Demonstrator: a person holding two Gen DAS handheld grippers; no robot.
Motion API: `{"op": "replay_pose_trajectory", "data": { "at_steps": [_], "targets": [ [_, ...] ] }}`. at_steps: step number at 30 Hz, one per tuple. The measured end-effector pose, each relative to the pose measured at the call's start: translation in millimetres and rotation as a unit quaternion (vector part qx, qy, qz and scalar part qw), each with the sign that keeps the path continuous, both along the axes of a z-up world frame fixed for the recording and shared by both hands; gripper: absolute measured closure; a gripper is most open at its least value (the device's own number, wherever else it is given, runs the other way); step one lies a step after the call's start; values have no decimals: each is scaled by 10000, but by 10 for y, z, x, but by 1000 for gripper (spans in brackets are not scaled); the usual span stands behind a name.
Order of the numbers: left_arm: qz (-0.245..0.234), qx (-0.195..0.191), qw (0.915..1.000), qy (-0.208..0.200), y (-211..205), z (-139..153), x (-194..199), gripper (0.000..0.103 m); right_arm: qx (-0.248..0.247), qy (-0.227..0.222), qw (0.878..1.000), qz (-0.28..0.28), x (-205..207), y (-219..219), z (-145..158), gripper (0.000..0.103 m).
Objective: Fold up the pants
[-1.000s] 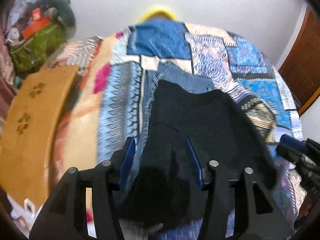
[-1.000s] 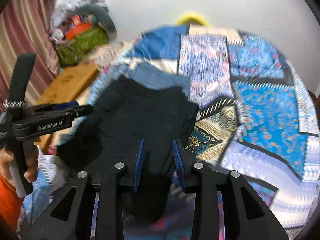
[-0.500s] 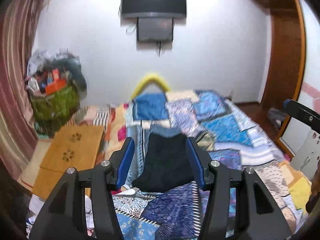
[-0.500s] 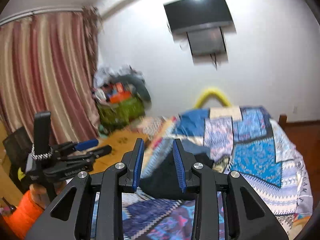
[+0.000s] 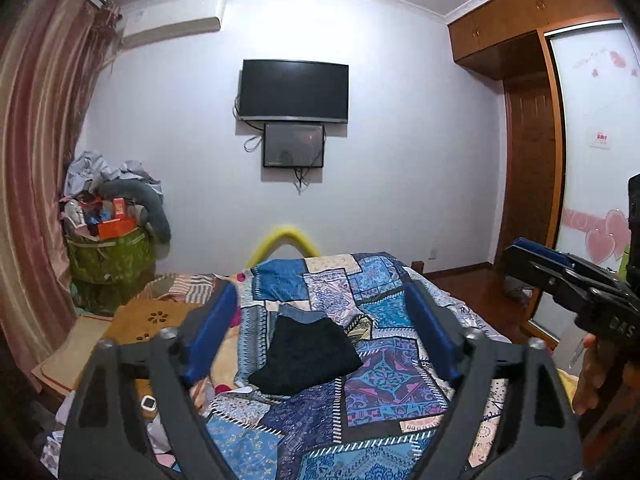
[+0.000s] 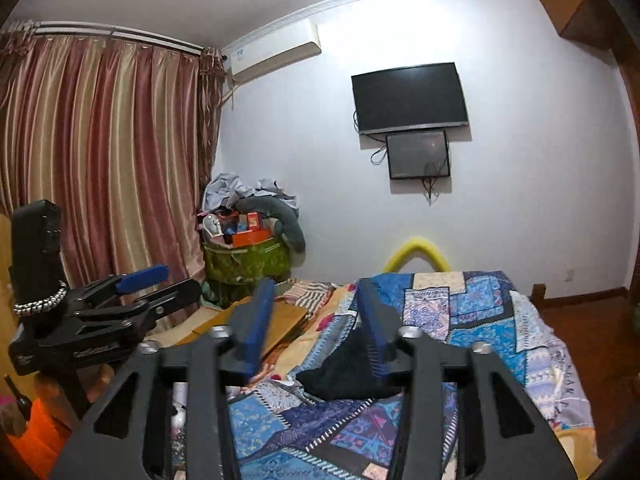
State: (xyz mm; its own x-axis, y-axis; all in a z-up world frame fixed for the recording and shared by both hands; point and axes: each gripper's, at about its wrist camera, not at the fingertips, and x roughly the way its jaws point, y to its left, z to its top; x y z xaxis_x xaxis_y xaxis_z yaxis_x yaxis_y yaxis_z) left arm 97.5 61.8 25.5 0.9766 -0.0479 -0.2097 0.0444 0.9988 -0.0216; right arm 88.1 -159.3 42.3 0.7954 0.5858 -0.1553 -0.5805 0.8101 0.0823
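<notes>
Both hand-held grippers, the left gripper and the right gripper, are held spread and empty well above the patchwork-quilted bed, so the folded black fabric pants near its left edge are best left untouched.

The right gripper hangs with its blue-padded jaws parted and empty above the patchwork bedspread, the dark folded pants lying just beyond and partly hidden by its right finger, while the left gripper, seemingly also parted, sits far left.
</notes>
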Motion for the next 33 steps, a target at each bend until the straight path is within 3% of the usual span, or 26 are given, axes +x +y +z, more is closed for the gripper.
{"op": "replay_pose_trajectory", "data": {
  "at_steps": [2, 4, 9, 33],
  "targets": [
    [69, -22, 9999, -80, -12, -4, -104, 0, -10, -78, 9998, -169, -33, -9, -15, 32],
    [85, -70, 9999, -78, -3, -5, -162, 0, 10, -113, 9995, -302, -64, -28, -20, 22],
    [95, -96, 9999, -19, 3, -11, -211, 0, 139, 39, 9989, -441, -64, -98, -45, 8],
    [29, -177, 9998, 122, 27, -118, -100, 0, 46, 185, 9981, -580, -137, -154, -160, 6]
  ]
}}
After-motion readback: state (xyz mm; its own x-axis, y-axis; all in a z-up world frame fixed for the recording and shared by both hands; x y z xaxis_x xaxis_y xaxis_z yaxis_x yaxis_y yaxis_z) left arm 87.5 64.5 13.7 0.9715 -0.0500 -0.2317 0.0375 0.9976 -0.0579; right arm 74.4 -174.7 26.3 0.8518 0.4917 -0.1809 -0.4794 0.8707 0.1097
